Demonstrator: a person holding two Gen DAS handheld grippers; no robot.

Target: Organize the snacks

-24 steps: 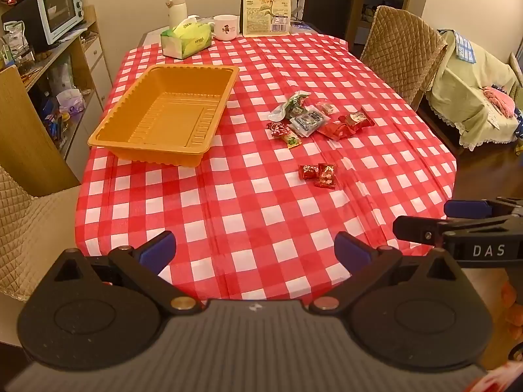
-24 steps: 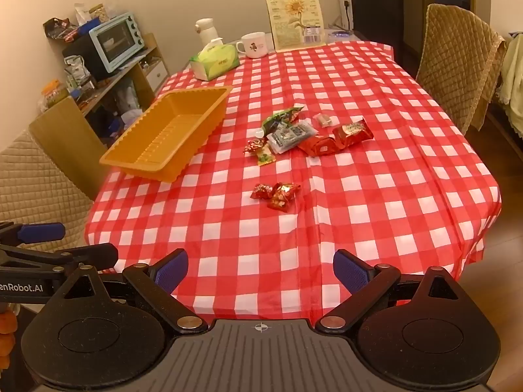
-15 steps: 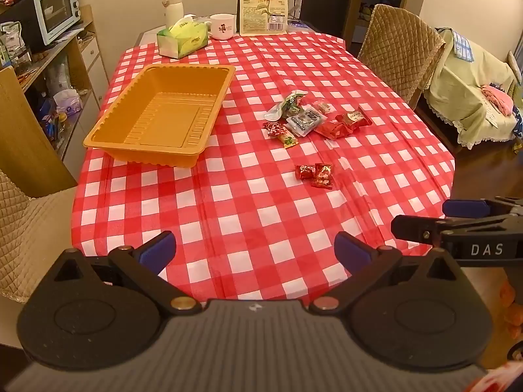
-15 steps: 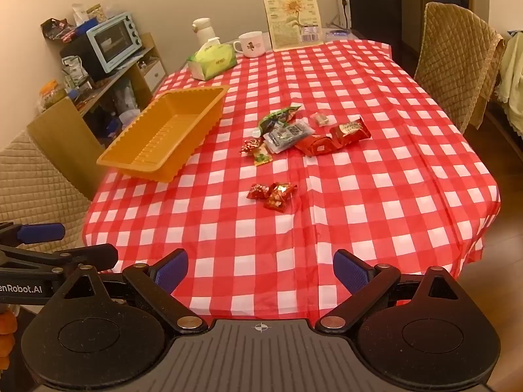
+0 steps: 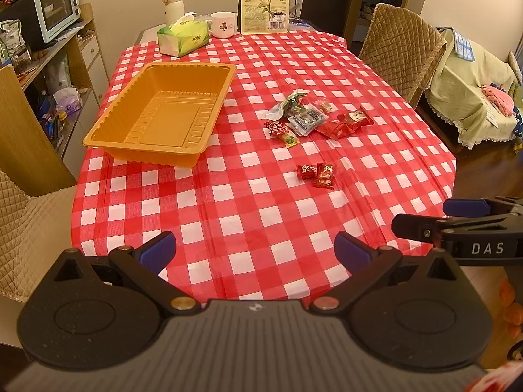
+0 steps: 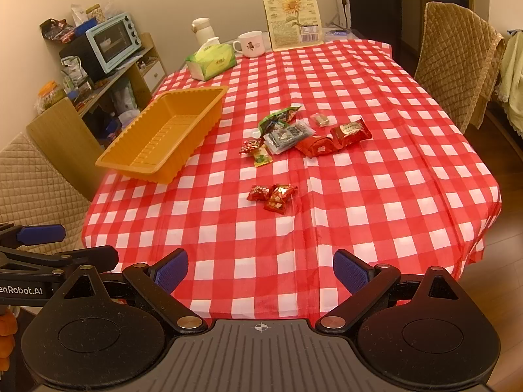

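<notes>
An empty orange tray point(image 5: 108, 138) point(image 6: 137, 166) sits on the left of the red-checked table. Several snack packets lie loose at mid-table: a green bag point(image 5: 292, 99) point(image 6: 278, 117), a grey packet point(image 5: 309, 119) point(image 6: 287, 132), red packets point(image 5: 346, 122) point(image 6: 336, 137), and small red candies point(image 5: 317, 174) point(image 6: 273, 194) nearer me. My left gripper point(image 5: 253, 250) is open and empty, held off the table's near edge. My right gripper point(image 6: 260, 272) is open and empty beside it.
A tissue box point(image 5: 183, 37), white mug point(image 5: 224, 24), thermos point(image 5: 173, 3) and sunflower-seed bag point(image 5: 264, 1) stand at the table's far end. Quilted chairs stand at left point(image 5: 23, 222) and right point(image 5: 402, 45). A shelf with a toaster oven point(image 5: 54, 9) is on the left.
Both grippers have drawn back and risen slightly, so the table looks a little farther away. Both stay open; nothing on the table has moved.
</notes>
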